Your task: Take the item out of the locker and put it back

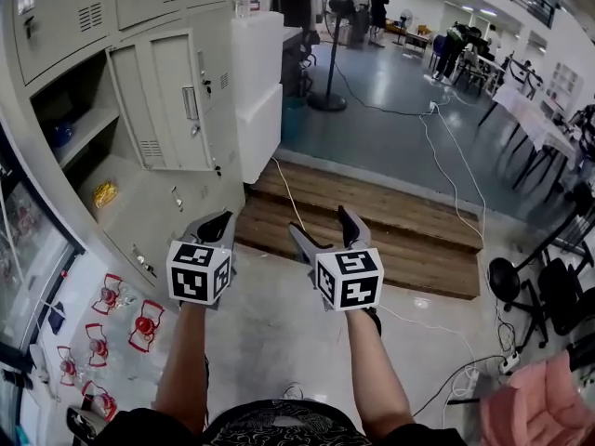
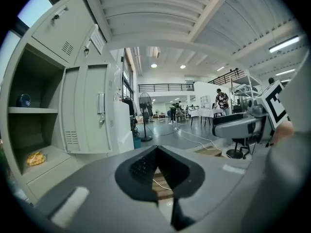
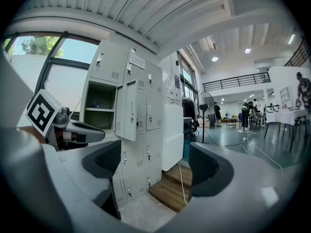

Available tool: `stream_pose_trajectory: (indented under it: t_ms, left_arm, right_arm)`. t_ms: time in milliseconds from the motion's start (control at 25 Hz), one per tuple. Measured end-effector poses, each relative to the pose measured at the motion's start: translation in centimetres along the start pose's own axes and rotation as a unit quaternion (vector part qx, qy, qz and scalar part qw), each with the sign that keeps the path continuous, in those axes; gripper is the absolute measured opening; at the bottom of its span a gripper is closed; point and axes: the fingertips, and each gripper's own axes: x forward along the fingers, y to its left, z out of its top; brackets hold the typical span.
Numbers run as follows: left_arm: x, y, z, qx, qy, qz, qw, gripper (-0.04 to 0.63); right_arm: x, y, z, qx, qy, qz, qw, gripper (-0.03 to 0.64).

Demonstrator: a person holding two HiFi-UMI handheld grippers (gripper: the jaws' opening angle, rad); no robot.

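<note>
The grey locker (image 1: 65,17) stands at the left with one door (image 1: 177,100) swung open. A small yellow item (image 1: 104,193) lies on the floor of the open compartment, and a blue object (image 1: 58,136) sits on the shelf above it. In the left gripper view the yellow item (image 2: 35,158) shows at the lower left. My left gripper (image 1: 221,221) hangs in front of the locker, apart from it, jaws closed together and empty (image 2: 155,152). My right gripper (image 1: 323,226) is beside it, open and empty (image 3: 155,166), facing the locker bank (image 3: 141,130).
A low wooden step (image 1: 372,221) lies ahead with a white cable (image 1: 290,198) across it. White boxes (image 1: 257,82) stand right of the locker, with a pedestal fan (image 1: 339,26) behind. Office chairs (image 1: 548,291) are at the right. Red-and-white objects (image 1: 121,314) lie at the lower left.
</note>
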Motion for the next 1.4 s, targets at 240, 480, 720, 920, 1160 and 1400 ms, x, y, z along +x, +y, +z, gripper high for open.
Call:
stream_pose_trajectory:
  t_ms: [240, 480, 720, 920, 1160, 1400]
  left_arm:
    - [2.7, -1.0, 0.9, -0.002, -0.003, 0.011, 0.9999, 0.000]
    - [3.9, -1.6, 1.5, -0.002, -0.007, 0.024, 0.9997, 0.000]
    - [3.2, -0.9, 1.0, -0.003, 0.001, 0.048, 0.9988, 0.000]
    - [1.5, 1.4, 0.2, -0.013, 0.010, 0.083, 0.9964, 0.000]
    - [-1.0, 4.9, -0.9, -0.021, 0.015, 0.128, 0.9914, 0.000]
    - [-4.1, 10.1, -2.5, -0.042, 0.019, 0.186, 0.9814, 0.000]
  right_arm:
    - [1.0, -3.1, -0.1, -0.004, 0.003, 0.009, 1.000, 0.446]
    - [1.7, -4.7, 0.3, -0.009, -0.001, 0.022, 1.000, 0.446]
    - [2.4, -4.0, 0.5, -0.018, -0.004, 0.050, 0.999, 0.446]
    - [4.2, -1.3, 0.9, -0.027, -0.002, 0.090, 0.996, 0.445]
    - [6.9, 2.4, 1.0, -0.031, -0.002, 0.137, 0.990, 0.443]
    - [10.4, 7.5, 1.6, -0.045, -0.001, 0.191, 0.981, 0.440]
